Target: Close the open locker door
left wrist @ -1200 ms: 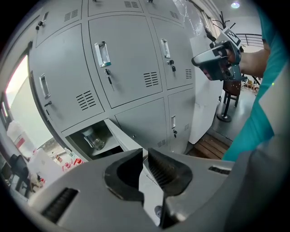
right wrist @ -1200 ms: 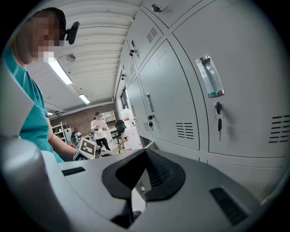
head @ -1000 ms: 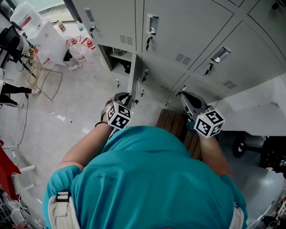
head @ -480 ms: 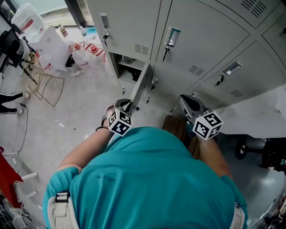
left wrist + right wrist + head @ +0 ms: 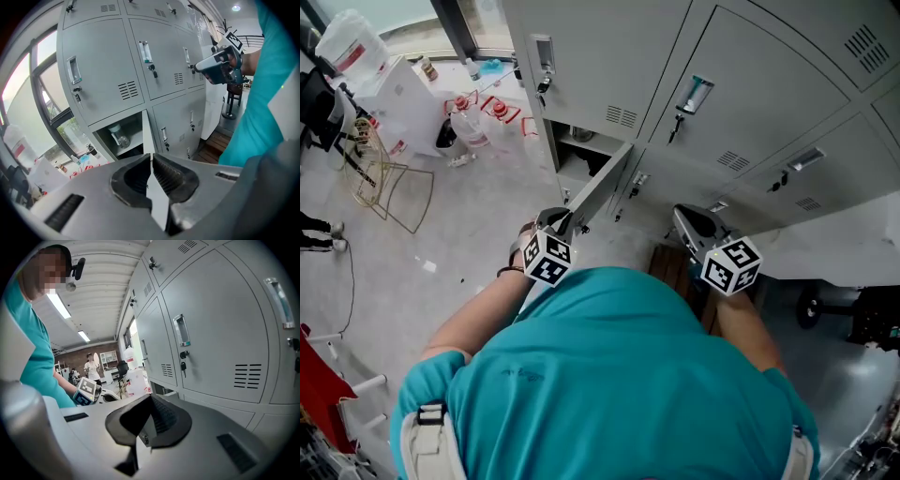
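Note:
The open locker door (image 5: pixel 600 183) belongs to the lower row and juts out from the grey lockers at a slant. Its thin free edge (image 5: pixel 149 136) runs straight between the pads of my left gripper (image 5: pixel 561 223), which is shut on it (image 5: pixel 151 161). Behind the door, the open compartment (image 5: pixel 579 152) holds a small clear jar (image 5: pixel 120 139). My right gripper (image 5: pixel 686 220) hovers to the right in front of closed lockers, touching nothing. Its jaws meet at the tips (image 5: pixel 150 401) with nothing held.
White boxes and a water jug (image 5: pixel 380 70) stand at the far left. A wire rack (image 5: pixel 389 183) and bottles (image 5: pixel 473 117) are on the floor. A wooden slatted platform (image 5: pixel 670 267) lies under my right arm. A person (image 5: pixel 89 366) stands far off.
The lockers have shifted up and right in the head view. The door, edge-on a second ago, now slants more, with its free edge still in my left gripper.

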### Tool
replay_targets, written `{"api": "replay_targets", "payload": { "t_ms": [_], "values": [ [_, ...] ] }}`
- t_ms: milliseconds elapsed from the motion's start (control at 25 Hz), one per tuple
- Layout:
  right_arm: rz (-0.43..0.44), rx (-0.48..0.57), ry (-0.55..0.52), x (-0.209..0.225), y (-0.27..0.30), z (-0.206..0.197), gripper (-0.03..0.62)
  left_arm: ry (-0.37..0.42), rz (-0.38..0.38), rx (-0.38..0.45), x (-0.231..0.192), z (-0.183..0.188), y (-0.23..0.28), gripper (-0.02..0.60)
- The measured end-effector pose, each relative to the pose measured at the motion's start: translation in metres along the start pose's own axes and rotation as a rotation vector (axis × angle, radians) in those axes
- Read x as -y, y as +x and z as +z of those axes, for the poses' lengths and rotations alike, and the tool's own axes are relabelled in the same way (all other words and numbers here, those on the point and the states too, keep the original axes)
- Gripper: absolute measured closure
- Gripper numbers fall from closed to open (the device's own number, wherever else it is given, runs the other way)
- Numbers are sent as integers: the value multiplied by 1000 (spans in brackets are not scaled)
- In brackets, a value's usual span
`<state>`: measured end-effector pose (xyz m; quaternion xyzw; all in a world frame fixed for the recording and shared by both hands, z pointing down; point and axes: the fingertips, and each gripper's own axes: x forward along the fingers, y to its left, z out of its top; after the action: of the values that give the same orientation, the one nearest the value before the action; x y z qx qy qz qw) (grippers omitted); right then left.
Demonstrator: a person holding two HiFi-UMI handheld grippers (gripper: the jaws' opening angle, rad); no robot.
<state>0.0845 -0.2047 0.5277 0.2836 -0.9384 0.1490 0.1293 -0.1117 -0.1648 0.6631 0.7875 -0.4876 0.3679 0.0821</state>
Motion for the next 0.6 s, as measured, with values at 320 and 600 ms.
{"api": "replay_targets", "payload": {
  "t_ms": [320,600],
  "values": [
    [-34,-14,5,-13,35,7,595,9,5,7,-49,-11,6,569],
    [-83,-26,16,-19,58,11,595,56,44,12,-91,-13,17,574]
  ]
}}
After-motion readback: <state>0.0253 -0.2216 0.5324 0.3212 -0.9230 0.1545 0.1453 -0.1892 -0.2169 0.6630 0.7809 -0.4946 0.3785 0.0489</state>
